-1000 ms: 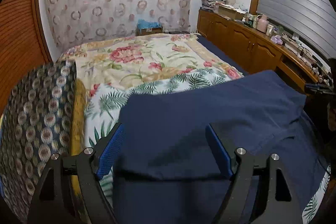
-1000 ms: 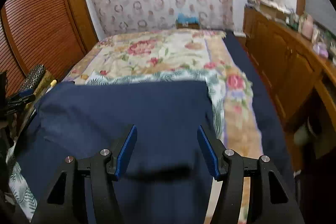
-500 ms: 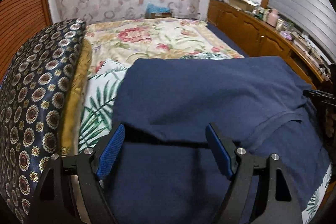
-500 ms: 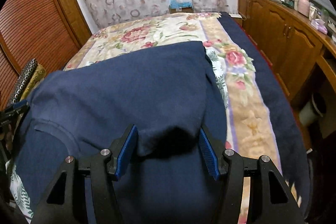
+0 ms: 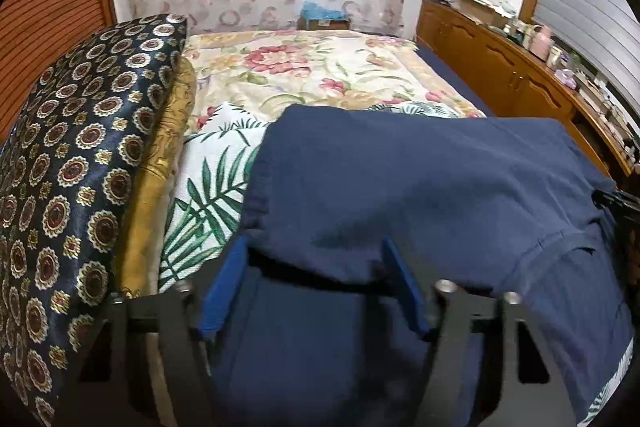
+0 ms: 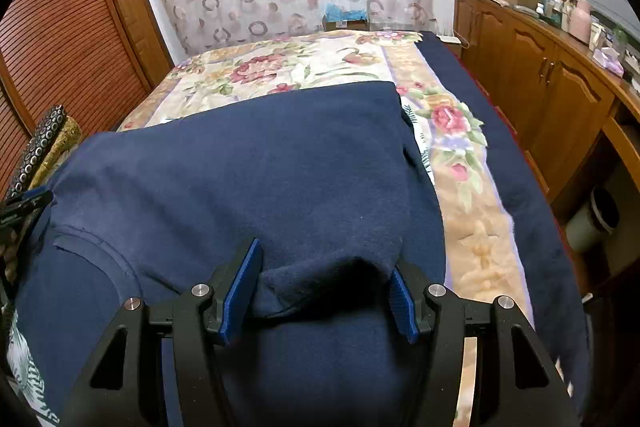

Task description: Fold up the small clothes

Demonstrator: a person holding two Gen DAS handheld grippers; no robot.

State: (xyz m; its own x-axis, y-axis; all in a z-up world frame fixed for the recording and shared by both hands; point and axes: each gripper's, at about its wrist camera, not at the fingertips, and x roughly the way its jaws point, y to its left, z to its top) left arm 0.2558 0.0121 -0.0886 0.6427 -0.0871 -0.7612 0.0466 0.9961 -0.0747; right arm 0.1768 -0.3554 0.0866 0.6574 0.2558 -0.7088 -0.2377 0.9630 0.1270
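Observation:
A navy garment (image 5: 400, 179) lies spread across the bed, its near part folded back over itself toward me. In the left wrist view its folded edge runs between the fingers of my left gripper (image 5: 315, 241), whose jaws are closing on it; the cloth covers the tip of the left pad. The right wrist view shows the same navy garment (image 6: 260, 155) bunched into a hump between the blue pads of my right gripper (image 6: 326, 255), touching both. A collar seam (image 6: 100, 247) curves at the left.
A floral bedspread (image 5: 320, 75) and a palm-print sheet (image 5: 208, 195) lie under the garment. A patterned dark pillow (image 5: 80, 147) stands at the left. Wooden cabinets (image 6: 540, 75) with cluttered tops line the right side, with a bin (image 6: 596, 219) below. A curtain hangs at the back.
Both grippers have sunk toward the bed with the garment's folded edge between their fingers. The cloth now lies lower and flatter. The left jaws stand narrower than before.

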